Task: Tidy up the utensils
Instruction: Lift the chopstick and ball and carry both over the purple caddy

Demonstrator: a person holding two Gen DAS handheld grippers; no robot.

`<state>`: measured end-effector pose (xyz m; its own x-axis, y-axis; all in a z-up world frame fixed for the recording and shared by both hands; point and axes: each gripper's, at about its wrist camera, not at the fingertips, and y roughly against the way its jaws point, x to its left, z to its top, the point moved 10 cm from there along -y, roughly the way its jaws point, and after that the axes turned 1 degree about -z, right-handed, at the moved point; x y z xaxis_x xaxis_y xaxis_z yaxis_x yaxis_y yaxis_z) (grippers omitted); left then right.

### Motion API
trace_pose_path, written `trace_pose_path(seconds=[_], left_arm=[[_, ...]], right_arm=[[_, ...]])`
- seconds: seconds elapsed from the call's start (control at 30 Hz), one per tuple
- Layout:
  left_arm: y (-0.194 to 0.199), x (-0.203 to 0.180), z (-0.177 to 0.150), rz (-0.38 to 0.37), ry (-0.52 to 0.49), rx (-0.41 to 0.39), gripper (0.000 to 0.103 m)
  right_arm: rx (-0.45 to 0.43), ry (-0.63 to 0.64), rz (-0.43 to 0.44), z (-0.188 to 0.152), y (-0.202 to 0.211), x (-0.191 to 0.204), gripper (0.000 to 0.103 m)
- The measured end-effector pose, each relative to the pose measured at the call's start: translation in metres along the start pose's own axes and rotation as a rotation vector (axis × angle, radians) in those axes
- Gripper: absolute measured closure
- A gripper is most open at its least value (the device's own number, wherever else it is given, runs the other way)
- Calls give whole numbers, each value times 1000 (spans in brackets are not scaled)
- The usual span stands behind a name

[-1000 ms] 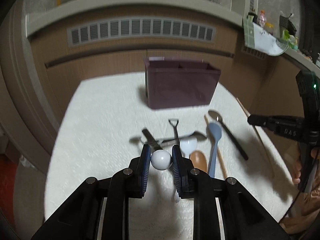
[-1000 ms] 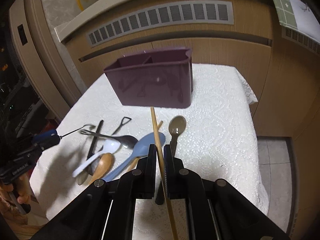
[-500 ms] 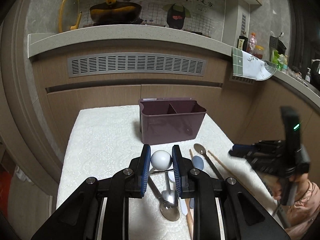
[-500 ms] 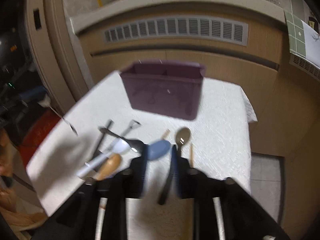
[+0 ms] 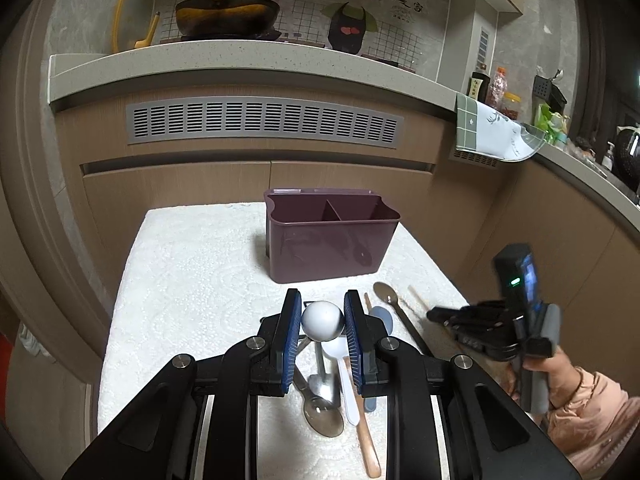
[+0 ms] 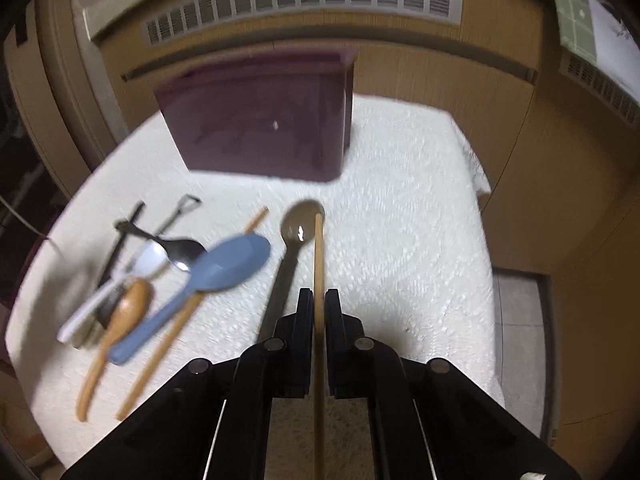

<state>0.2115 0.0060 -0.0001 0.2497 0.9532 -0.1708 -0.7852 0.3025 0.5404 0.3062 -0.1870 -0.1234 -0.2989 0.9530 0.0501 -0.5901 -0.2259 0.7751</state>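
Note:
A purple two-compartment caddy point(image 5: 332, 252) point(image 6: 260, 120) stands at the back of the white cloth. My left gripper point(image 5: 322, 312) is shut on the white ball point(image 5: 322, 322) that ends a thin utensil, held above the loose pile. My right gripper point(image 6: 319, 300) is shut on a wooden chopstick point(image 6: 319, 256), whose tip lies over the bowl of a dark spoon point(image 6: 300, 224). In the left wrist view the right gripper point(image 5: 434, 315) hovers low at the table's right side. A blue spoon point(image 6: 228, 264), wooden spoon point(image 6: 128, 308), white spoon point(image 6: 148, 256) and metal spoon point(image 6: 184, 250) lie on the cloth.
A second chopstick point(image 6: 168, 344) lies under the blue spoon. The cloth-covered table point(image 6: 420, 220) drops off at its right edge to the floor point(image 6: 520, 320). Wooden cabinets close the back. A hand in a pink sleeve point(image 5: 580, 408) holds the right gripper.
The left gripper rose with the white-ball utensil and then held still. The right jaws opened half a second ago, dropped closer to the table, and are shut on the chopstick again.

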Motion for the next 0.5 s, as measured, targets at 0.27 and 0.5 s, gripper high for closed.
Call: trace_pose_path(seconds=[0.27,0.5], left_arm=[[-1,-7,26,-47,23,-36,80],[-2,-20,117,-139,-4,-148,80]], right_arm=[[-233,-32,97,58,79,19,98],[-473,40,121,173,143,32,98]])
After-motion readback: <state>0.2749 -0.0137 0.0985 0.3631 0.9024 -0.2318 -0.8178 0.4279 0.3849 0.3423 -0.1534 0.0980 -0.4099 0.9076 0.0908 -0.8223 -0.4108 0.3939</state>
